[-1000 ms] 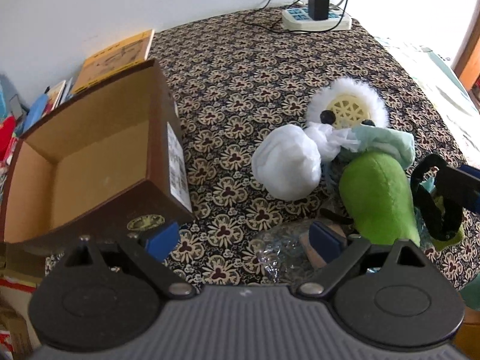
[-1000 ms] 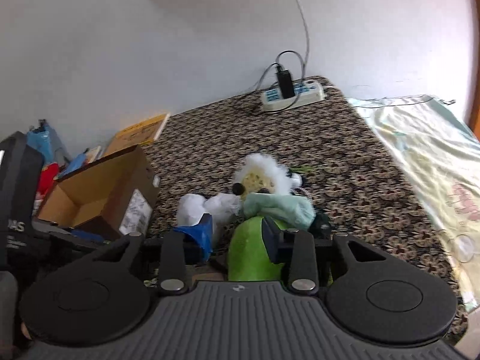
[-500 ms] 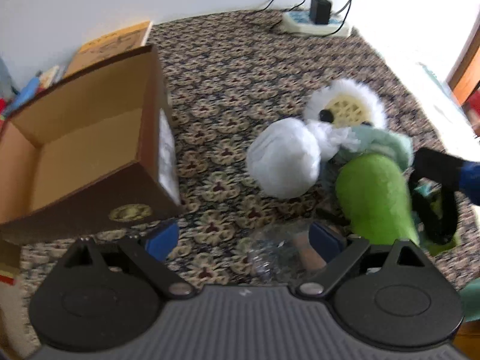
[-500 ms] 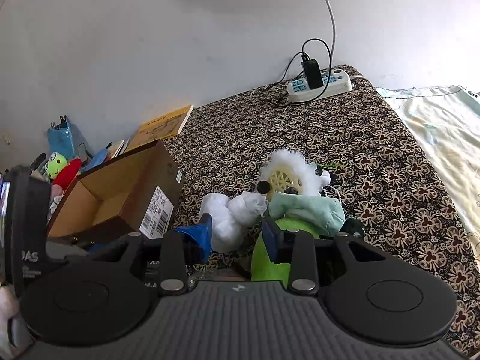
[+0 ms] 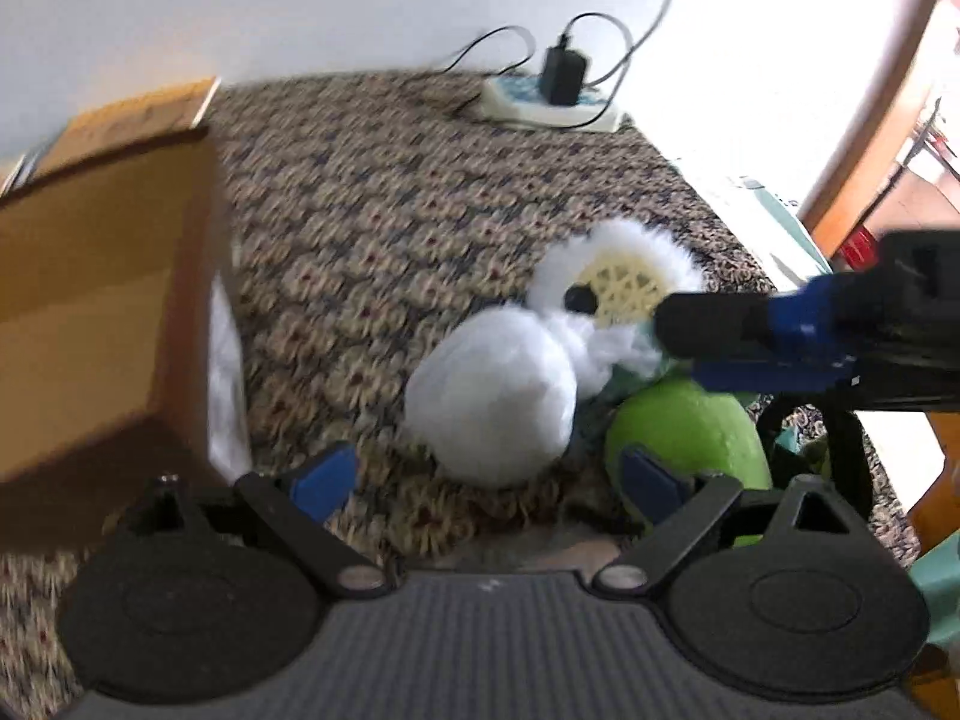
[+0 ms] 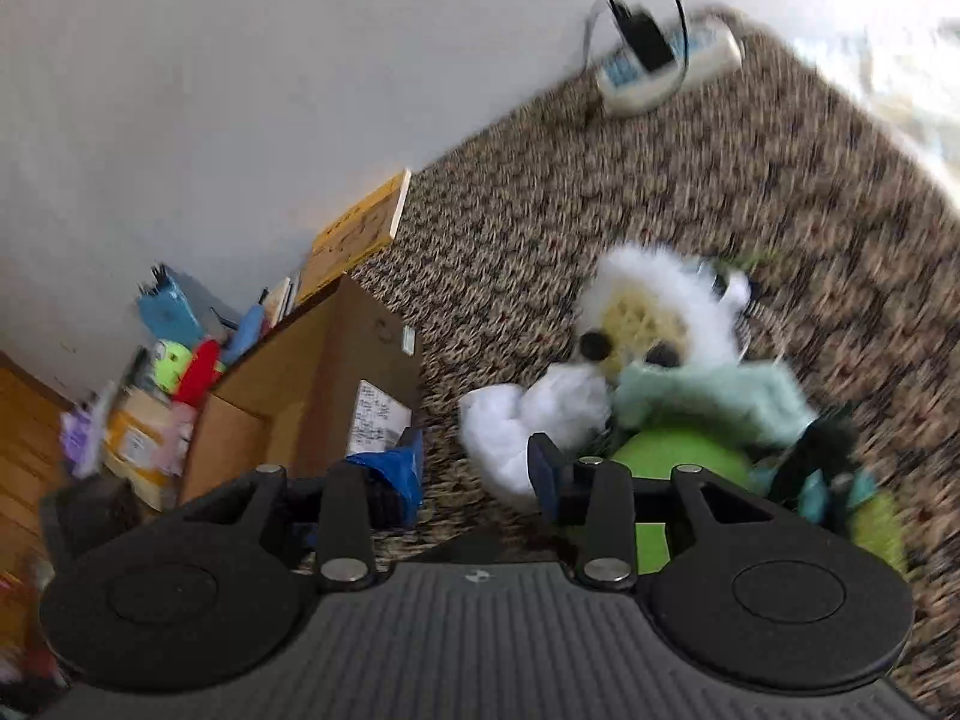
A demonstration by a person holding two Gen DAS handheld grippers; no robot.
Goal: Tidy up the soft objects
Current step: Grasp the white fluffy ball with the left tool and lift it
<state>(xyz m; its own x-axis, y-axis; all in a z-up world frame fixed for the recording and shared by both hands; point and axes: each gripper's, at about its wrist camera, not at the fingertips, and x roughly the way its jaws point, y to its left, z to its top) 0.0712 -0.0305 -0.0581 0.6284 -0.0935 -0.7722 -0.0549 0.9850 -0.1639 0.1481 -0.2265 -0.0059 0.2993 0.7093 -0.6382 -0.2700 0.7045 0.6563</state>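
A round white bundle (image 5: 489, 396) sits mid-frame, beside a green plush (image 5: 690, 426). Both grippers, left (image 5: 489, 477) and right (image 6: 477, 468), gape, empty. Everything's motion-blurred.

No text legible in either of my views; motion blur throughout. White shipping label (image 6: 377, 420) on the cardboard box (image 6: 312, 396), left of centre in my right view: printed lines, unreadable. Yellow book (image 6: 360, 228) against the wall, upper left: dark markings, smeared, unreadable.
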